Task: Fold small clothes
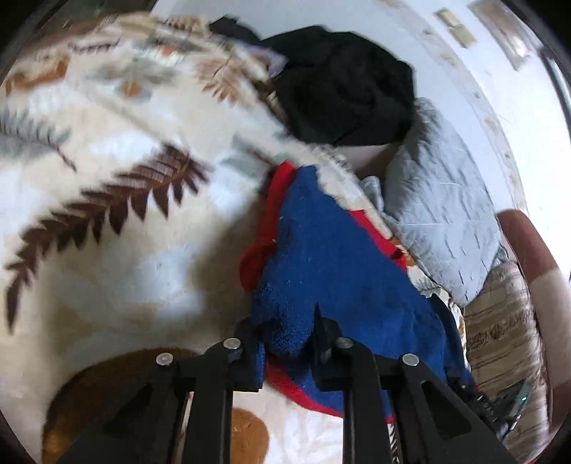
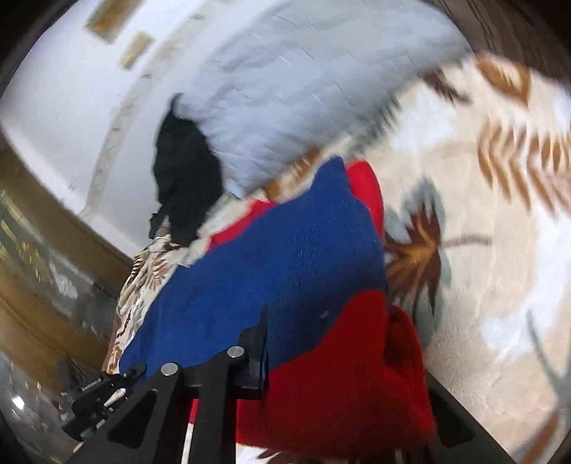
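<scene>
Both jaws clench the blue-and-red knit garment (image 1: 321,250): left gripper (image 1: 287,337), right gripper (image 2: 321,342), near the leaf-patterned blanket's (image 1: 107,196) edge.

- You have a bed covered by a cream blanket (image 1: 107,221) printed with brown and grey leaf fronds.
- A grey quilted pillow (image 1: 439,200) lies at the bed's far edge, against the wall side.
- Behind it you see a pale, plain wall (image 1: 464,89) with small framed pictures (image 1: 455,26) hung high; motion blur hides what they show.
- In your right wrist view, a wooden piece of furniture (image 2: 43,314) stands beside the bed.
- A striped brown-and-beige fabric (image 1: 499,321) hangs at the bed's side.
- Light is even and soft, with a bright patch near the top right of your left wrist view.
</scene>
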Motion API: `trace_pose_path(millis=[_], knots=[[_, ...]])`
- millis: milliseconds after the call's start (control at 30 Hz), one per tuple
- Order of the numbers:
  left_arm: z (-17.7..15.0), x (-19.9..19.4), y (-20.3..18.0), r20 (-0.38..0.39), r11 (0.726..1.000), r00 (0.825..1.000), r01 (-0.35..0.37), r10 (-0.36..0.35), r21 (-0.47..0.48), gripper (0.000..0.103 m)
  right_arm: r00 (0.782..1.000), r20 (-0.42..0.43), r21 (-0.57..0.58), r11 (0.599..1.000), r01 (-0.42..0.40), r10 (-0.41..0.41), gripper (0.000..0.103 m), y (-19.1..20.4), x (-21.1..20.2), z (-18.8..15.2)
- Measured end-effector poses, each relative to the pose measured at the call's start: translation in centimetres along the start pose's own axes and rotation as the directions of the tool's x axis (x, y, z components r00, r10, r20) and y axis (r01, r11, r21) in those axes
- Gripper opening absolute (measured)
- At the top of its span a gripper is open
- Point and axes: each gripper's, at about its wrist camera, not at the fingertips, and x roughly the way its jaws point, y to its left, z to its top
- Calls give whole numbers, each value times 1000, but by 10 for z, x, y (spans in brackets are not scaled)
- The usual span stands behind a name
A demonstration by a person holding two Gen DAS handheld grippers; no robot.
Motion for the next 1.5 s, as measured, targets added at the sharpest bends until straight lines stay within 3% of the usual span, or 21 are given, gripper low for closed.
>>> trace_pose_path(millis=[133,267,333,400,433,533,600,700,733,833,900,967,1033,1067,1133,1200,1233,1367,1433,1500], knots=[[-15,-36,-5,-6,1000,1000,-1,1,28,19,999,34,-32,1000,1,0,19,13,-33,-8],[-46,-64,2,-39,999,999,-23,25,44,19,1000,13,-6,1000,-3,3,19,15,-58,-24],[-62,-66,4,-64,993,994,-84,89,83,20,1000,-5,-20,1000,7,-8,19,13,-69,-34],[-70,-63,12,-127,982,978,-151,166,116,22,997,-58,-47,998,48,-50,21,10,-70,-42],[-69,-66,21,-155,984,973,-156,168,92,24,994,-85,-32,997,69,-72,23,5,-70,-44],[-58,-85,36,-171,990,975,-135,138,28,26,984,-161,170,980,108,-80,23,-30,-81,-43],[-47,-109,34,-92,984,980,-172,176,48,25,984,-143,217,967,134,-104,24,-44,-96,-37],[-28,-136,14,87,966,971,-232,223,116,26,983,-64,170,968,183,-175,24,-43,-119,-25],[-24,-137,6,111,962,970,-231,216,147,28,979,-29,149,968,204,-202,24,-38,-124,-21],[-20,-122,-18,137,954,977,-192,164,230,35,977,34,40,977,210,-211,24,-11,-123,-1],[-24,-98,-32,117,937,981,-186,157,295,35,986,-12,-31,985,168,-169,24,9,-100,11],[-30,-67,-40,72,909,977,-215,202,358,37,984,-74,-83,984,157,-163,24,22,-67,19],[-37,-36,-41,17,874,961,-259,277,411,43,977,-113,-101,981,168,-179,24,26,-36,24],[-39,-24,-38,-21,864,952,-268,306,425,55,972,-129,-108,978,181,-194,24,24,-20,26],[-48,0,-31,-71,843,932,-287,356,455,67,961,-143,-96,970,223,-235,24,14,6,30],[-55,4,-31,-19,798,921,-326,389,507,74,934,-192,-67,953,294,-302,22,-10,36,34],[-57,4,-33,-9,785,920,-330,393,524,75,931,-207,-41,953,299,-301,22,-22,44,34],[-56,0,-32,-10,792,922,-327,387,516,78,944,-183,2,960,280,-275,23,-19,35,45],[-58,-3,-32,0,786,920,-334,392,521,78,960,-133,-39,969,244,-247,24,-5,28,46],[-62,-2,-36,14,777,918,-342,395,529,79,964,-138,-86,972,218,-229,24,8,27,40]])
